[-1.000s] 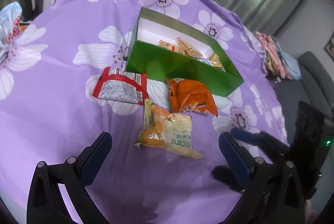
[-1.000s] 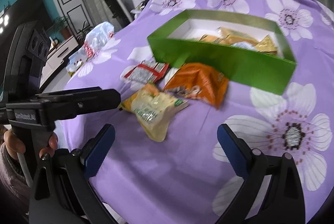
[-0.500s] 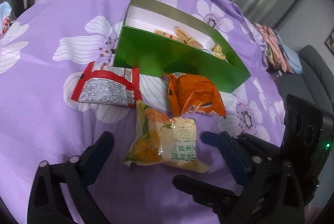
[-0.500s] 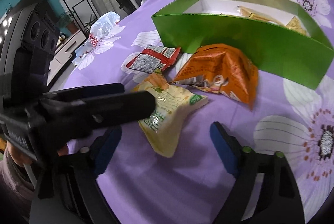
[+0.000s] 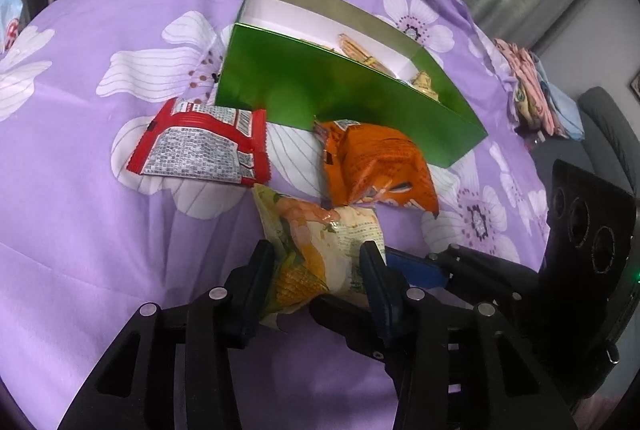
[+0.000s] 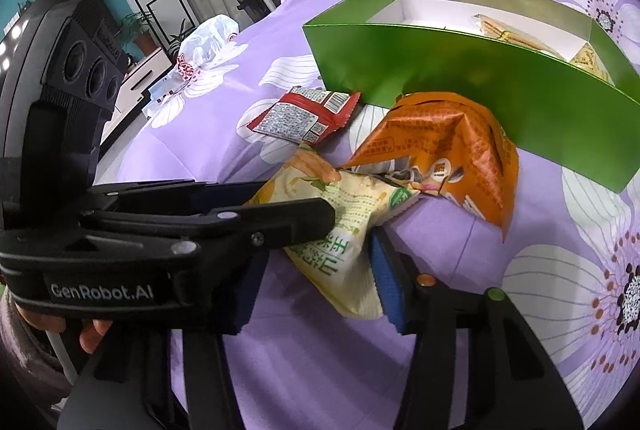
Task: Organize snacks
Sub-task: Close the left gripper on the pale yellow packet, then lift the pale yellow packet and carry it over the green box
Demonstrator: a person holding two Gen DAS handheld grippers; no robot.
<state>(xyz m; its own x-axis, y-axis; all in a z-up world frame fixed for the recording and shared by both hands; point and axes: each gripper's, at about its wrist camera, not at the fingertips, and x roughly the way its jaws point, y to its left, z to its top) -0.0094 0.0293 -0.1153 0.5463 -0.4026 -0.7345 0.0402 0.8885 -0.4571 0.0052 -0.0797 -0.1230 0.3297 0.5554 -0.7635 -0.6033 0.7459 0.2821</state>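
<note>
A yellow snack packet (image 5: 320, 242) (image 6: 344, 226) lies on the purple flowered cloth in front of the open green box (image 5: 320, 97) (image 6: 480, 89). My left gripper (image 5: 316, 270) is closing, and both its fingers press the crumpled packet. My right gripper (image 6: 316, 282) comes in from the side with its jaws closing. The packet's near end is between them; the right pad (image 6: 384, 278) touches it and the left pad stands apart. A red packet (image 5: 200, 149) (image 6: 304, 113) and an orange packet (image 5: 372, 165) (image 6: 440, 149) lie by the box wall. Several snacks (image 5: 360, 53) are inside the box.
The purple cloth (image 5: 80, 189) covers a round table that drops away at the edges. A white plastic bag (image 6: 204, 41) sits at its far left. Folded clothes (image 5: 532, 85) lie beyond the right edge. A person's hand (image 6: 92, 334) holds the left gripper's handle, which crosses the right wrist view.
Both grippers came forward and down onto the yellow packet. Their wide jaws narrowed, and the left pair closed on the packet, which now bulges between them.
</note>
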